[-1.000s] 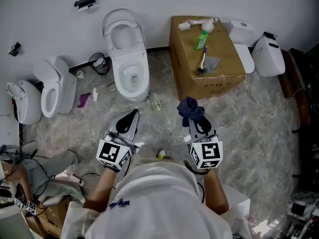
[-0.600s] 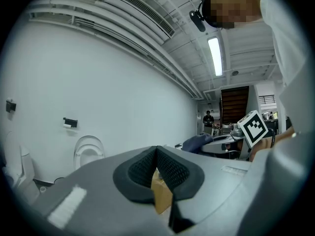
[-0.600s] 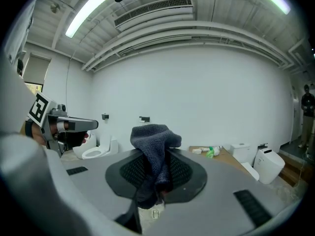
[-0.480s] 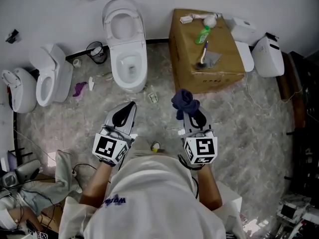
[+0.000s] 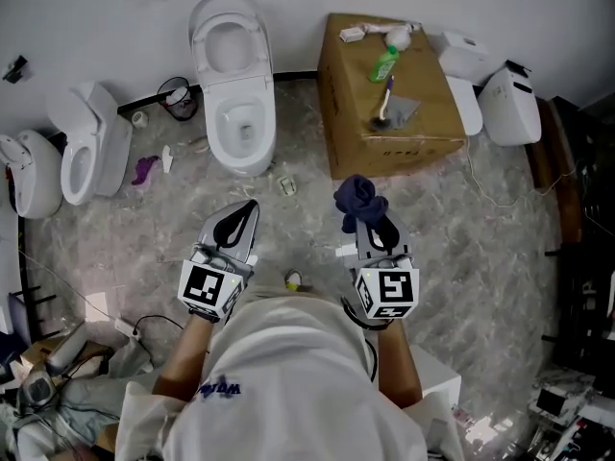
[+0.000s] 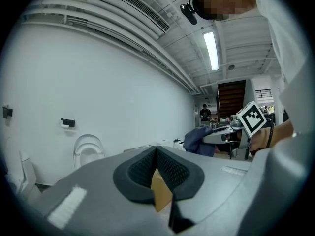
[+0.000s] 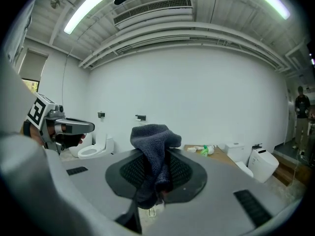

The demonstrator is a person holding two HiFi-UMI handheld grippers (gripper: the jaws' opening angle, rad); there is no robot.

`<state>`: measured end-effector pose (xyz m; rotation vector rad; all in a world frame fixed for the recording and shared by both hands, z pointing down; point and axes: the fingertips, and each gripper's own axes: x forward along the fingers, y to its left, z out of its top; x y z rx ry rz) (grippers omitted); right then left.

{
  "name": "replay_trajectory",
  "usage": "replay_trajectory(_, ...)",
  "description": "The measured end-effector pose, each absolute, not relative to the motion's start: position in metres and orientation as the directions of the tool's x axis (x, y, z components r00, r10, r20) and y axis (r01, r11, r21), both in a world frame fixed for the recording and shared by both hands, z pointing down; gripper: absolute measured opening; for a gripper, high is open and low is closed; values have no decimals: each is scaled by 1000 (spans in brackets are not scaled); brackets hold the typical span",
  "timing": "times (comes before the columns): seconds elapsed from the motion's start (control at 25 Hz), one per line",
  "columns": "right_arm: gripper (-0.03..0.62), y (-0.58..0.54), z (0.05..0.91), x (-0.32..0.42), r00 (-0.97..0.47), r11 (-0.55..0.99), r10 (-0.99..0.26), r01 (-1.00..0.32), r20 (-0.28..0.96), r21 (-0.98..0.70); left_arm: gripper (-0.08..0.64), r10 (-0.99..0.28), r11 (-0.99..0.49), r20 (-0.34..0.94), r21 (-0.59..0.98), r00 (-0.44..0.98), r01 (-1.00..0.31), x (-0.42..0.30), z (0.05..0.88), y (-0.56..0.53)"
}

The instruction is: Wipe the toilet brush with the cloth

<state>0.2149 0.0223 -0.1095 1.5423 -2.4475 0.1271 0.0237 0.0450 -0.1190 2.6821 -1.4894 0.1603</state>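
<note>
The toilet brush (image 5: 385, 106) lies on top of the cardboard box (image 5: 357, 142) at the far side, its dark head toward me, next to a grey rag. A dark blue cloth (image 5: 358, 199) bunches up between the jaws of my right gripper (image 5: 369, 221), which is shut on it; in the right gripper view the cloth (image 7: 152, 137) droops over the pads. My left gripper (image 5: 242, 216) hovers over the floor beside it, its jaws shut with nothing in them; the left gripper view shows its tips (image 6: 156, 151) meeting. Both grippers are well short of the box.
A white toilet (image 5: 233, 84) stands left of the box, with two more toilets (image 5: 89, 150) further left. A green bottle (image 5: 385, 63) and small white items sit on the box. White toilet parts (image 5: 507, 107) lie right of it. Litter dots the marble floor (image 5: 288, 280).
The head view has drifted slightly, so the toilets and box sit a bit higher in the picture. Both grippers hold the same pose, the cloth still in the right one.
</note>
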Motion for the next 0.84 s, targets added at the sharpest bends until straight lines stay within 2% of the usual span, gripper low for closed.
replay_trajectory(0.56,80,19,-105,213,-428,460,-857,-887,286,50,-3,-850,-507,146,40,507,-861,20,-111,46)
replay_trajectory(0.84,81,-3,-127,191,-543,597,-787,-791,291,138,-3,-888,-441,139,18,439,-897,-4,-110,42)
